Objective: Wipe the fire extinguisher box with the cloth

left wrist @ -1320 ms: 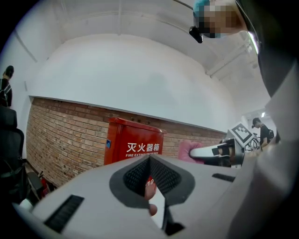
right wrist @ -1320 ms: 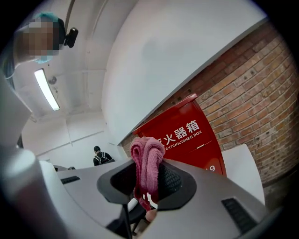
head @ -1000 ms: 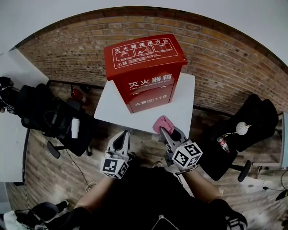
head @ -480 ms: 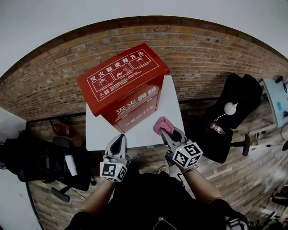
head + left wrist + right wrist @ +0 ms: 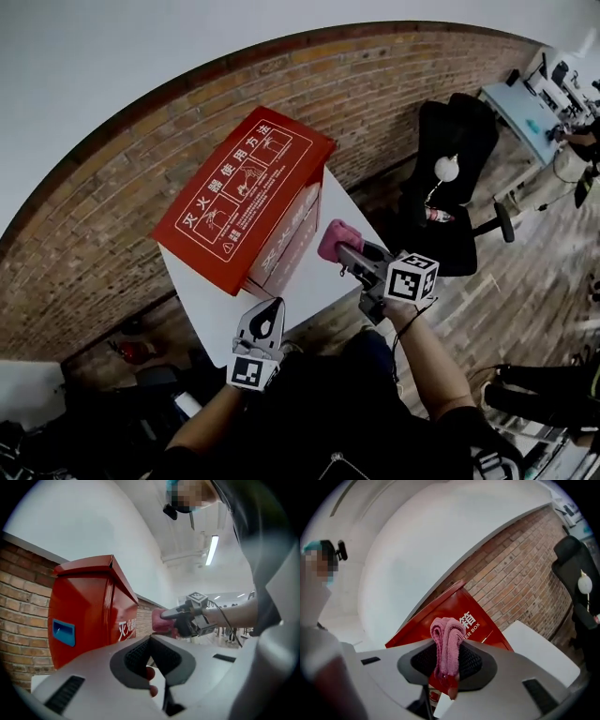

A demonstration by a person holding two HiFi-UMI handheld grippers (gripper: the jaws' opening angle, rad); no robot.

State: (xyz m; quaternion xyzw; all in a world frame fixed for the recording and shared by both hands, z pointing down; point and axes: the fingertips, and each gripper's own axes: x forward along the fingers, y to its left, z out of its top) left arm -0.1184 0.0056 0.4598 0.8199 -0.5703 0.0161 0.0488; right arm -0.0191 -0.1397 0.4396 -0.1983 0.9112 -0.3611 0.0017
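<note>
Your left gripper (image 5: pixel 265 314) hangs nearest you, jaws together on nothing. Your right gripper (image 5: pixel 345 255) is clamped on the folded pink knitted cloth (image 5: pixel 334 238), held just beside the red metal fire extinguisher box (image 5: pixel 242 195), which stands on the small white table (image 5: pixel 314 281).

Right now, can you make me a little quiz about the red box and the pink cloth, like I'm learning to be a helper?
1. True or false: the right tool is gripping the pink cloth.
2. What does the red fire extinguisher box stand on?
A. the wooden floor
B. the white table
C. a black chair
3. Fill in the word: the left tool holds nothing, and its jaws are ____ (open or shut).

Key: 1 true; 2 B; 3 shut.
</note>
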